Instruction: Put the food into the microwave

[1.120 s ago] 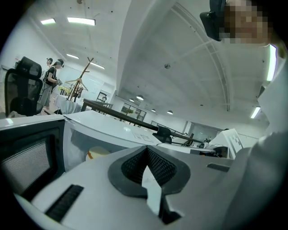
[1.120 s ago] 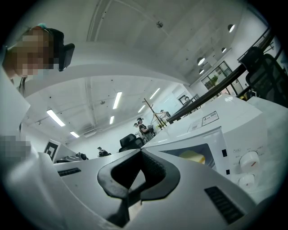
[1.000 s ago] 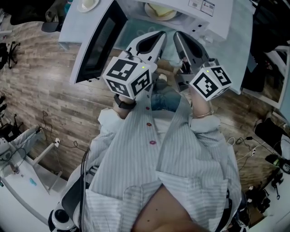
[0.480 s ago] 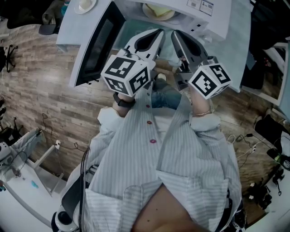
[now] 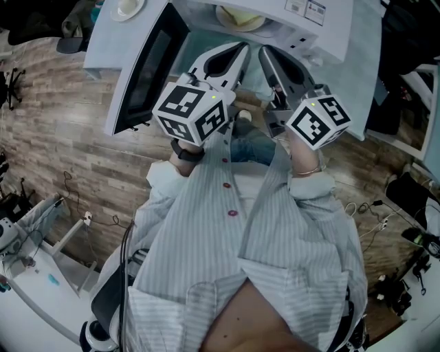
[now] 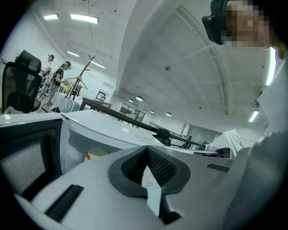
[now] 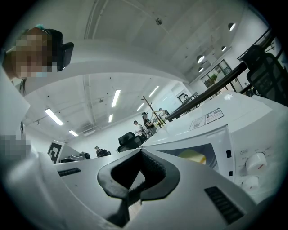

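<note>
The white microwave stands on a table with its door swung open to the left. Inside it, a plate of pale yellow food rests on the floor of the cavity; this food shows in the left gripper view, and the food also shows in the right gripper view. My left gripper and right gripper are held side by side in front of the opening, short of the plate. Both have their jaws pressed together with nothing between them.
A small white dish sits on the table left of the microwave. The microwave's knobs are on its right panel. Below the table edge is wooden floor, with chairs and cables around. People stand far off in the room.
</note>
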A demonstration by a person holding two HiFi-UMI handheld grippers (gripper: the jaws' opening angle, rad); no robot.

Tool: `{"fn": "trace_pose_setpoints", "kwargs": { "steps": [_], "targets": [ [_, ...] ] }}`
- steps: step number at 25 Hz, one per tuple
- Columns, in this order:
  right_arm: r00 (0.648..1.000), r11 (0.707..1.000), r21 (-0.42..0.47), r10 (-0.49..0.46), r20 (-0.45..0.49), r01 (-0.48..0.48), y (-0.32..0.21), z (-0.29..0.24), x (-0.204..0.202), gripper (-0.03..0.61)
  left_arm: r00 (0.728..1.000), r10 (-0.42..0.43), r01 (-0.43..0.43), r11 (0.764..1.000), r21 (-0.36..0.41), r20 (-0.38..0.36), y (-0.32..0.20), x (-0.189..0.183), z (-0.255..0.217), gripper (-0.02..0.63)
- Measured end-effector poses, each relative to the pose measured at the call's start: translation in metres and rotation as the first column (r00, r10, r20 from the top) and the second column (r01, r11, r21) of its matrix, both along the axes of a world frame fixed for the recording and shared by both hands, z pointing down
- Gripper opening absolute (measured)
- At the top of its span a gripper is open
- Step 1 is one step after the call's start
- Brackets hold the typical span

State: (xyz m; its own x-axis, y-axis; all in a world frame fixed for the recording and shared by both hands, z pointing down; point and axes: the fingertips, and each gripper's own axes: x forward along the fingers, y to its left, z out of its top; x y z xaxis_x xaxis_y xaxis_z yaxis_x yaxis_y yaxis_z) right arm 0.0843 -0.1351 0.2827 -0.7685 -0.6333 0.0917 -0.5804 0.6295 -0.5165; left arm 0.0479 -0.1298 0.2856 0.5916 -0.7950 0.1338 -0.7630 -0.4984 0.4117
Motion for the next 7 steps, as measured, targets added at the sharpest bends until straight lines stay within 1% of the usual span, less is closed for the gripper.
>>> {"fn": "trace_pose_setpoints", "kwargs": {
  "steps": [7],
  "targets": [
    [1.0,1.0,-0.01,-0.005,0.008,0.005,-0.0038,-0.0014,-0.0003,0.032,1.0,0.018,-0.018,1.0,-0.007,-0.008,-0.006,0.0027,-0.0011,0.008]
  ]
}}
